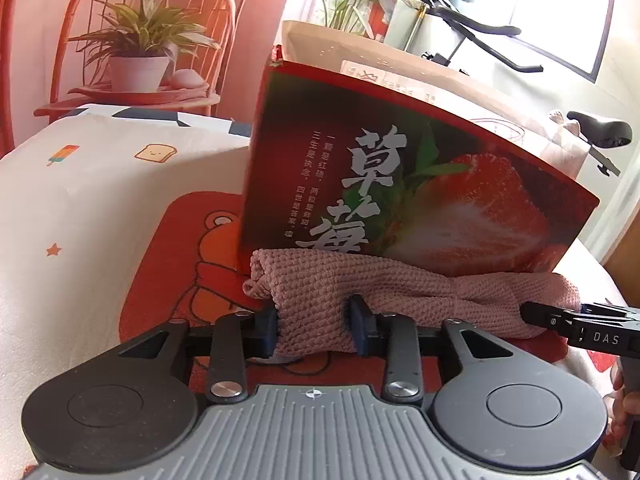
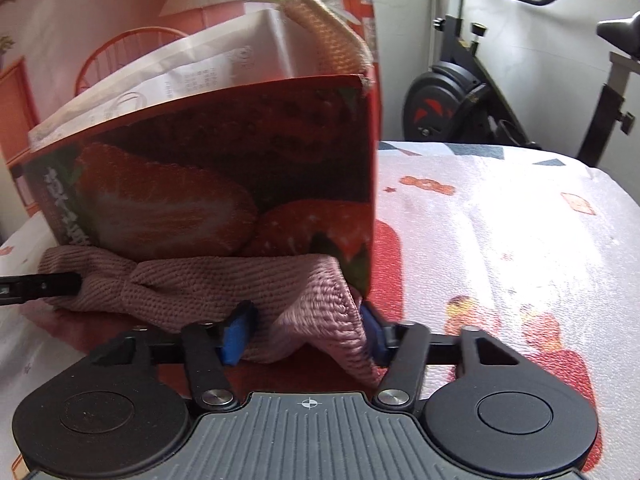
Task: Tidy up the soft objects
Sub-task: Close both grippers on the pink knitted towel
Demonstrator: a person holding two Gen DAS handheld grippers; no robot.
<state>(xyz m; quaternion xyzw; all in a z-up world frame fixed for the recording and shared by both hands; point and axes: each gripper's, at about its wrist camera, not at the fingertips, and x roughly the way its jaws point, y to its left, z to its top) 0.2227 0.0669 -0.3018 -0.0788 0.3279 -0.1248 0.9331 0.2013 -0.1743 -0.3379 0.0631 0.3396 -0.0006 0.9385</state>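
Left gripper (image 1: 313, 322): its blue pads pinch one end of the pink knitted cloth (image 1: 400, 292).
Right gripper (image 2: 306, 334): clamped on the cloth's other end (a fold bulges between its pads).
Cloth: bunched lengthwise on the red bear-print mat (image 1: 168, 264), pressed against the foot of the box.
Box: red cardboard strawberry-print box (image 1: 400, 184), upright, open-topped.
Surface: white cartoon-print blanket (image 1: 80, 200).
Behind: potted plant (image 1: 140, 52) on an orange wire chair.

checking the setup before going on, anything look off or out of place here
Nothing spilled or damaged. One oddity: a knitted piece hangs over the top corner of the strawberry box, while both grippers pinch the pink knitted cloth at its foot.
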